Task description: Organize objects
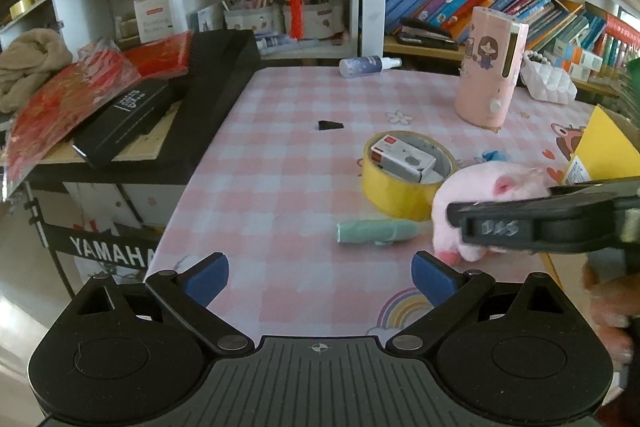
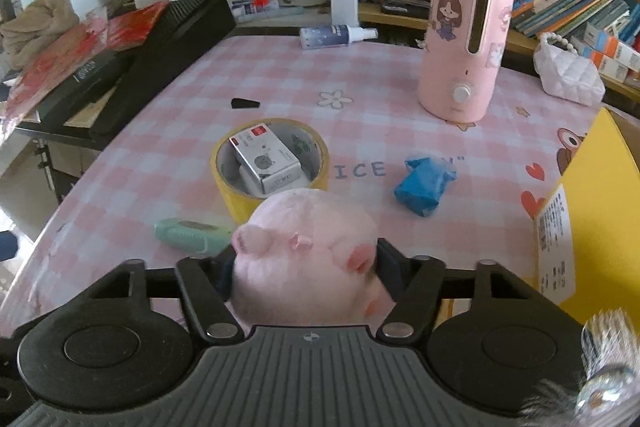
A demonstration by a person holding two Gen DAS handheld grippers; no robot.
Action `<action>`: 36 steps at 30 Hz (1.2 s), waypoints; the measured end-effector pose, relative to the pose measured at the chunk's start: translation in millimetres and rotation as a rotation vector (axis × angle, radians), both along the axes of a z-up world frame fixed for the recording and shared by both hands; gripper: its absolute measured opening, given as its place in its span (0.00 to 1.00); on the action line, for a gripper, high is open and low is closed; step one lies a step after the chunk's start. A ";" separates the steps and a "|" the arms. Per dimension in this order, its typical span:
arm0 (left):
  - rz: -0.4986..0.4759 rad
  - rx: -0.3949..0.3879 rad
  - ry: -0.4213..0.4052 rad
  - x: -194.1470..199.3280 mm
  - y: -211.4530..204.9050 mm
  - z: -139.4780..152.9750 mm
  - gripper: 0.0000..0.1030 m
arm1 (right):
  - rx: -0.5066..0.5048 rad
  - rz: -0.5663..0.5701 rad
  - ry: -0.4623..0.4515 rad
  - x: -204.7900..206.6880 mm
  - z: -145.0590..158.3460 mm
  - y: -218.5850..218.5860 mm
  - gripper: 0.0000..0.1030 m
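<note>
A pink plush pig (image 2: 308, 259) lies on the pink checked tablecloth (image 2: 160, 163), and my right gripper (image 2: 304, 267) is shut on it, one finger pressed into each side. The left wrist view has that gripper (image 1: 500, 227) reaching in from the right over the pig (image 1: 480, 187). My left gripper (image 1: 320, 275) hangs open above the table's near edge, with nothing between its blue pads (image 1: 208, 279). A mint green tube (image 1: 376, 231) lies just ahead of it, beside a yellow tape roll (image 1: 400, 195) holding small white boxes (image 1: 402, 161).
A blue crumpled lump (image 2: 424, 187), a pink humidifier (image 2: 464, 39), a spray bottle (image 2: 336, 35) and a small black piece (image 2: 244, 103) sit on the table. A yellow box (image 2: 592, 227) stands at right, a black keyboard (image 1: 224, 75) at left, bookshelves behind.
</note>
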State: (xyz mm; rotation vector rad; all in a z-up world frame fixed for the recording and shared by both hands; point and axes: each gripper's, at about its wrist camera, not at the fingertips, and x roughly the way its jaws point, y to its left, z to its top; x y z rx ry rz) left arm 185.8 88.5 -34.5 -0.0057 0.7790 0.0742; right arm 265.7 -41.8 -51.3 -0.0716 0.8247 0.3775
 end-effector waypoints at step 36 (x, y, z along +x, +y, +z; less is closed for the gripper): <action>-0.028 -0.049 0.041 44.1 -19.9 -18.7 0.66 | 0.028 -0.049 -0.128 -24.5 35.6 -40.8 0.54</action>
